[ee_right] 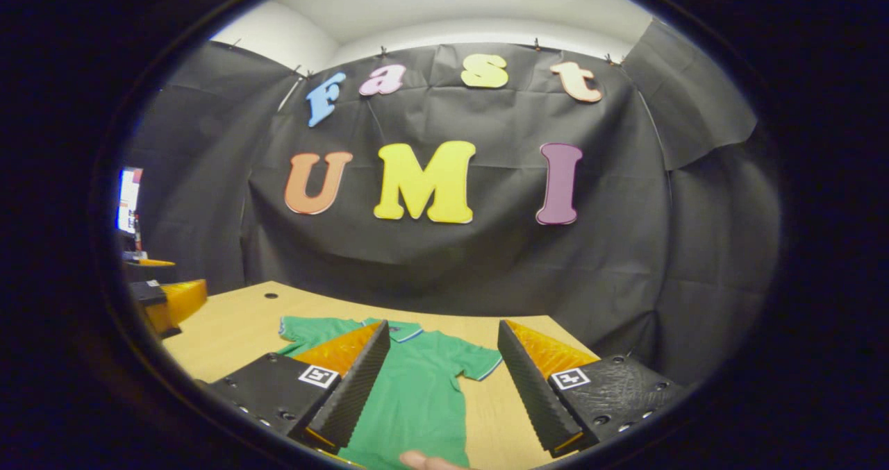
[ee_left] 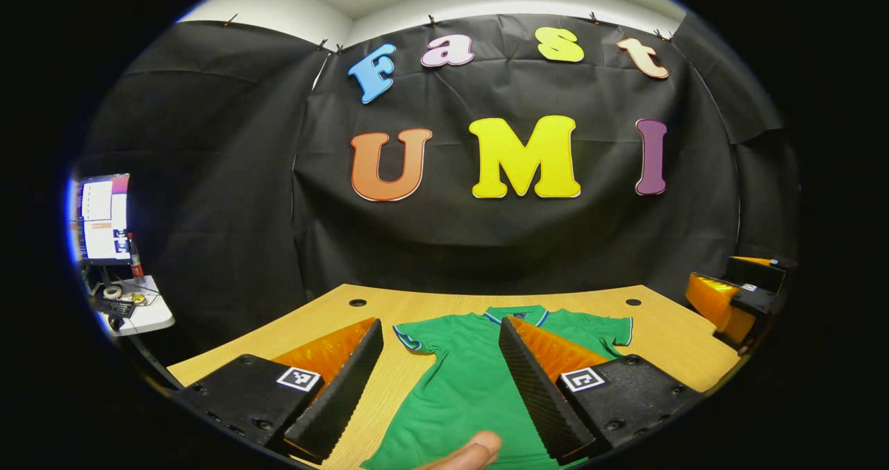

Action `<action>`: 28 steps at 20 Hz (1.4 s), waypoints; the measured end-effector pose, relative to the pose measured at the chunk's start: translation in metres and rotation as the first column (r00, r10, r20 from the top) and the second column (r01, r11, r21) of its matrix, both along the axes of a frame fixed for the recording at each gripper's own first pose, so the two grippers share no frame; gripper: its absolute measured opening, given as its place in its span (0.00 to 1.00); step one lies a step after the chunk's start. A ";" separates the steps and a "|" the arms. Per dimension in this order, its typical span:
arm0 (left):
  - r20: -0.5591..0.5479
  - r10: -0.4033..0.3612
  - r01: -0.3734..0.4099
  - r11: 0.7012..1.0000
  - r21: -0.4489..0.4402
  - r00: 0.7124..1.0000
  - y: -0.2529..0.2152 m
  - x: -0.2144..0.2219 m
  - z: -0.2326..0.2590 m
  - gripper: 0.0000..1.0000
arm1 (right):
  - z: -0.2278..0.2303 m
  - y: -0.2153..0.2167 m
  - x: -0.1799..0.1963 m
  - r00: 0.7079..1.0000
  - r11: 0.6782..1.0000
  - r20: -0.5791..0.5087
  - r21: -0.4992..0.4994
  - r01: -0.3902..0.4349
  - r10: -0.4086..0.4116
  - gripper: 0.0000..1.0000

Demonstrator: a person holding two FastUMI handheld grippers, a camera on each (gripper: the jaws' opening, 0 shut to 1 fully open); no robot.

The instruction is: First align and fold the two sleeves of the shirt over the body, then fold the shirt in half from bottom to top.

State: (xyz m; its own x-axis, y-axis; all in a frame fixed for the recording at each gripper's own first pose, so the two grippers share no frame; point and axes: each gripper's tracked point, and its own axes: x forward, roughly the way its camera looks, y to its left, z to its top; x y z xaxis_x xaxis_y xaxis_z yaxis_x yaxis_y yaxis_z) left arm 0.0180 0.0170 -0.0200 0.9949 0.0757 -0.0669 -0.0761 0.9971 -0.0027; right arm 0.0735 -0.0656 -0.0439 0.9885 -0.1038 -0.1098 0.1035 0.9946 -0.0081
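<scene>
light: even, overhead | focus: sharp ctr | edges: heavy fisheye warp, dim

— What carries things here?
— A light wooden table (ee_left: 667,331) with 2 round holes near its far edge.
— And on it?
— 1 green shirt (ee_left: 465,387), spread flat, collar toward the far edge, both short sleeves out.

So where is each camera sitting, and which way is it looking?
Left gripper view: rides on the left gripper, above the wooden table, facing the booth wall; its open fingers frame the flat green polo shirt; a fingertip pokes in below, and the right gripper shows at the far right.
Right gripper view: rides on the right gripper, looking the same way from farther right, fingers open.
Both share the shirt, table and wall.
</scene>
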 end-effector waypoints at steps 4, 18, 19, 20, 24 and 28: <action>0.007 0.006 -0.007 1.000 0.019 1.000 0.002 0.002 0.000 1.00 | -0.048 -0.041 0.079 0.991 0.998 -0.124 0.028 0.059 -0.055 0.95; -0.069 0.060 -0.062 0.998 -0.015 0.996 0.029 0.021 -0.027 1.00 | -0.241 -0.120 0.224 0.839 0.975 -0.523 0.057 0.213 -0.152 0.92; -0.074 0.064 -0.065 0.998 -0.018 0.995 0.031 0.023 -0.028 1.00 | -0.246 -0.117 0.224 0.830 0.976 -0.545 0.090 0.200 -0.120 0.90; -0.080 0.067 -0.069 0.997 -0.020 0.995 0.032 0.024 -0.030 1.00 | -0.247 -0.117 0.229 0.832 0.971 -0.542 0.111 0.210 -0.118 0.84; -0.094 0.071 -0.074 0.997 -0.024 0.993 0.034 0.025 -0.035 1.00 | -0.250 -0.119 0.233 0.827 0.962 -0.552 0.157 0.224 -0.102 0.45; -0.071 0.074 -0.075 0.997 -0.016 0.995 0.037 0.021 -0.027 1.00 | -0.247 -0.123 0.236 0.827 0.966 -0.557 0.161 0.204 -0.082 0.02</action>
State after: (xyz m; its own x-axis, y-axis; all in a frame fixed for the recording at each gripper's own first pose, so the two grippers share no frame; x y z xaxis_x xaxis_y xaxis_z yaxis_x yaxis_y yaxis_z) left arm 0.0395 0.0540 -0.0475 0.9792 0.1478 -0.1386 -0.1511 0.9884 -0.0137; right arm 0.3094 -0.1886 -0.2904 0.7385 -0.1538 -0.6565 0.2838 0.9541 0.0957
